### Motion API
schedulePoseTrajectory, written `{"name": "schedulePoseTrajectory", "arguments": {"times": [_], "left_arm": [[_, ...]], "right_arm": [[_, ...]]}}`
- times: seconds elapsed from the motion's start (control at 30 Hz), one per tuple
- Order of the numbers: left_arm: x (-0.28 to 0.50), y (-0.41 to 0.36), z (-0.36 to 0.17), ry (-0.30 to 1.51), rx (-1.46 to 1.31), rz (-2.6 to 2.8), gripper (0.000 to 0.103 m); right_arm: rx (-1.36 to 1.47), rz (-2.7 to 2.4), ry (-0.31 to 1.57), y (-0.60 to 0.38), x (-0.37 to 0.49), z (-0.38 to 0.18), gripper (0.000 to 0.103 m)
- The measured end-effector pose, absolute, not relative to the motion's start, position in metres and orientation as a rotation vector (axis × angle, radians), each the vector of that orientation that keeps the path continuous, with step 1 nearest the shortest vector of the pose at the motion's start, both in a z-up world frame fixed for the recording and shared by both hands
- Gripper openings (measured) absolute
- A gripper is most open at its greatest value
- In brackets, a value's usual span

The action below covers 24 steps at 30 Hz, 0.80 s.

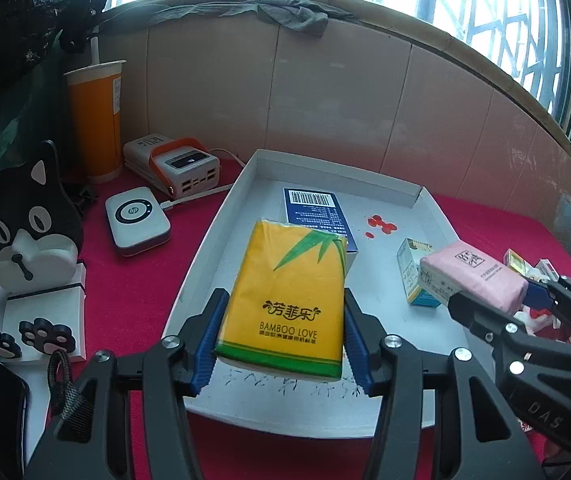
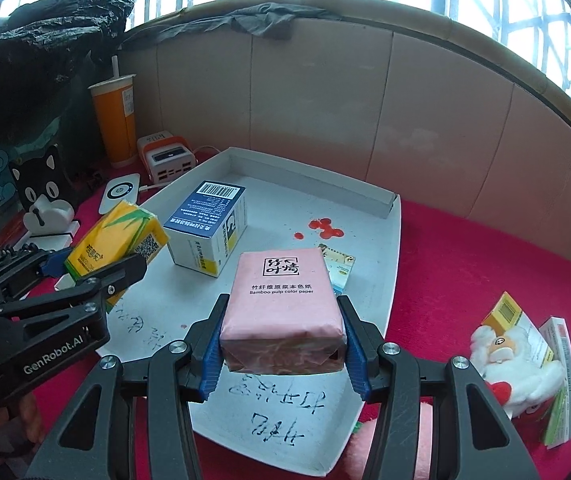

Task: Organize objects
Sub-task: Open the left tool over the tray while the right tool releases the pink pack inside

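Observation:
My left gripper (image 1: 283,332) is shut on a yellow tissue pack (image 1: 289,296) and holds it above the white tray (image 1: 213,240); the pack also shows in the right wrist view (image 2: 115,242). My right gripper (image 2: 283,340) is shut on a pink tissue pack (image 2: 283,308), above the tray (image 2: 381,280); this pack also shows in the left wrist view (image 1: 473,276). A blue and white box (image 2: 209,226) stands in the tray, partly hidden behind the yellow pack in the left wrist view (image 1: 313,206). A small carton (image 1: 415,272) lies in the tray under the pink pack.
An orange cup (image 1: 97,120), a power bank (image 1: 177,166), a white router (image 1: 137,220) and a black cat holder (image 1: 25,220) stand left of the tray on the red cloth. Small boxes and a plush toy (image 2: 513,360) lie to the right. A pink wall (image 1: 325,100) is behind.

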<state>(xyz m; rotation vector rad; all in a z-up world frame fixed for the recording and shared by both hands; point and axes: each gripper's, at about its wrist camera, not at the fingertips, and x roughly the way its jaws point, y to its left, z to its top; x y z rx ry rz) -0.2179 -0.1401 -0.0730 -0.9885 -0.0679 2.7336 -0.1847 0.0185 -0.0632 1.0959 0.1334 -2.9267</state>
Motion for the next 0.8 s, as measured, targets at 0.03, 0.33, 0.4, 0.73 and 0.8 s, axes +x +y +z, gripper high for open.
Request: {"name": "schedulePoseTrajectory", "arguments": {"times": [0.03, 0.33, 0.4, 0.73, 0.8], "left_arm": [[-0.218, -0.140, -0.073, -0.067, -0.993, 2.734, 0.054], [-0.211, -0.134, -0.070, -0.030, -0.972, 2.749, 0.088], [-0.209, -0.134, -0.067, -0.023, -0.967, 2.769, 0.095], [-0.191, -0.131, -0.059, -0.051, -0.914, 2.778, 0.097], [-0.188, -0.129, -0.060, -0.047, -0.918, 2.778, 0.097]], "right_arm": [[1.100, -2.926, 0.137, 0.019, -0.185, -0.064, 0.057], [1.099, -2.959, 0.130, 0.026, -0.178, -0.064, 0.071], [1.079, -2.975, 0.132, 0.029, -0.174, -0.060, 0.078], [0.970, -3.031, 0.140, 0.032, -0.140, -0.043, 0.096], [0.954, -3.039, 0.156, 0.031, -0.134, -0.041, 0.097]]}}
